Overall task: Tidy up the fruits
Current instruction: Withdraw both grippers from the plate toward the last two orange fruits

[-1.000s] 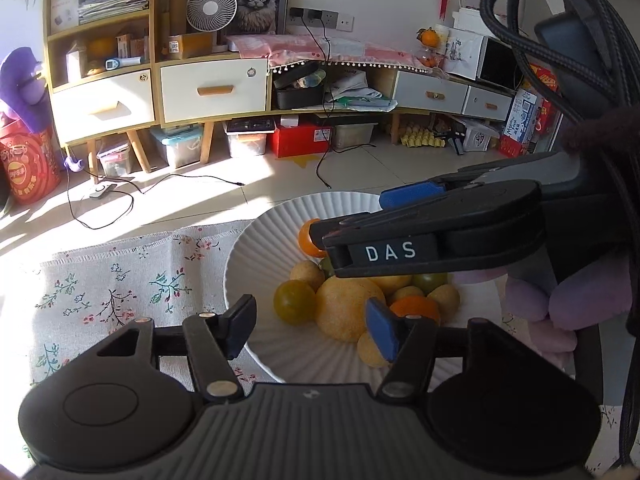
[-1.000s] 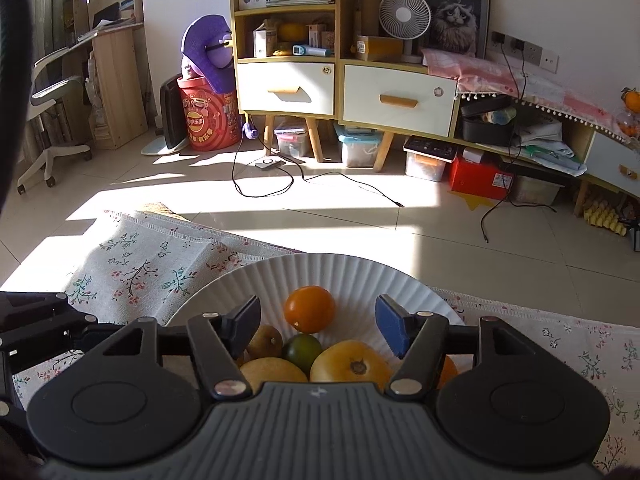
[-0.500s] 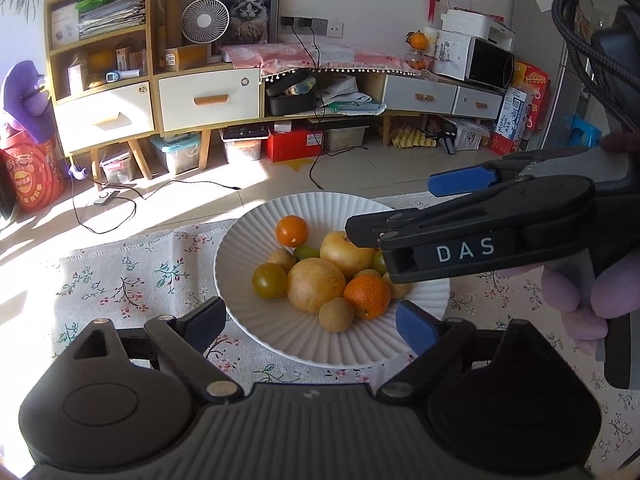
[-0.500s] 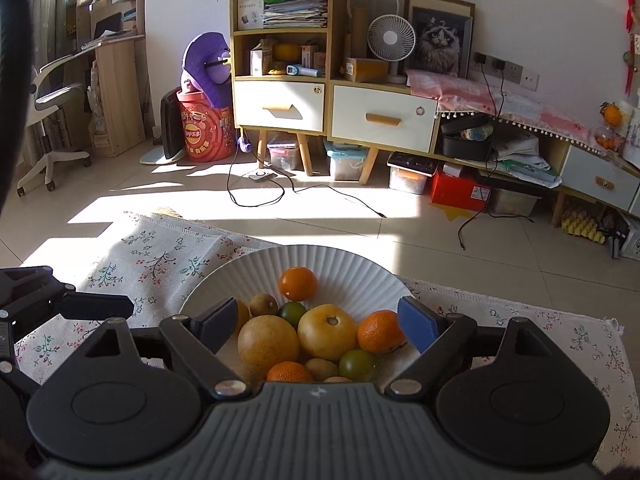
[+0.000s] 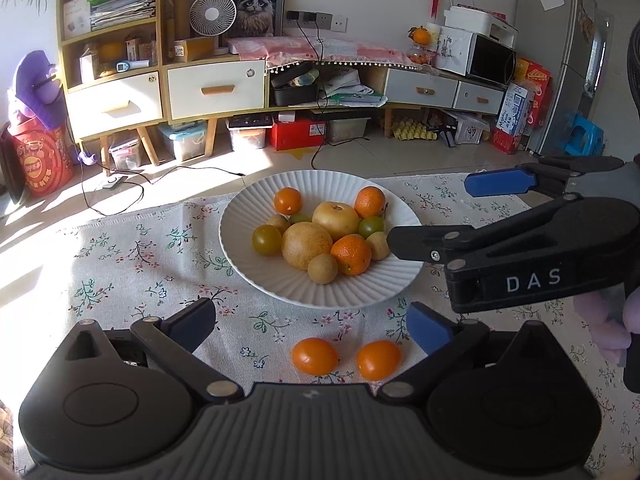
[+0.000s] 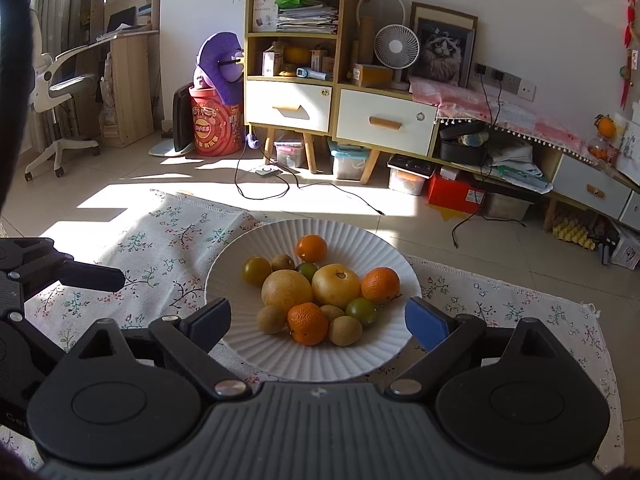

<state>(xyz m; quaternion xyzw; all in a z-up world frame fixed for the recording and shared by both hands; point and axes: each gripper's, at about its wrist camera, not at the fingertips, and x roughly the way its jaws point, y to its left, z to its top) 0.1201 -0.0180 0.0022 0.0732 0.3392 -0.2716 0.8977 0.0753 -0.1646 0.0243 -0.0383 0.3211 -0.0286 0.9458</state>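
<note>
Fruit plate ahead of opening left gripper, nothing between jaws

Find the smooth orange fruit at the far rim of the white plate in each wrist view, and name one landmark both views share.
Left wrist: the smooth orange fruit sits at the plate's far left, above the heap, left of centre.
Right wrist: the same fruit sits at the far side of the heap, near picture centre.
Shared landmark: the white desk fan on the cabinet.
</note>
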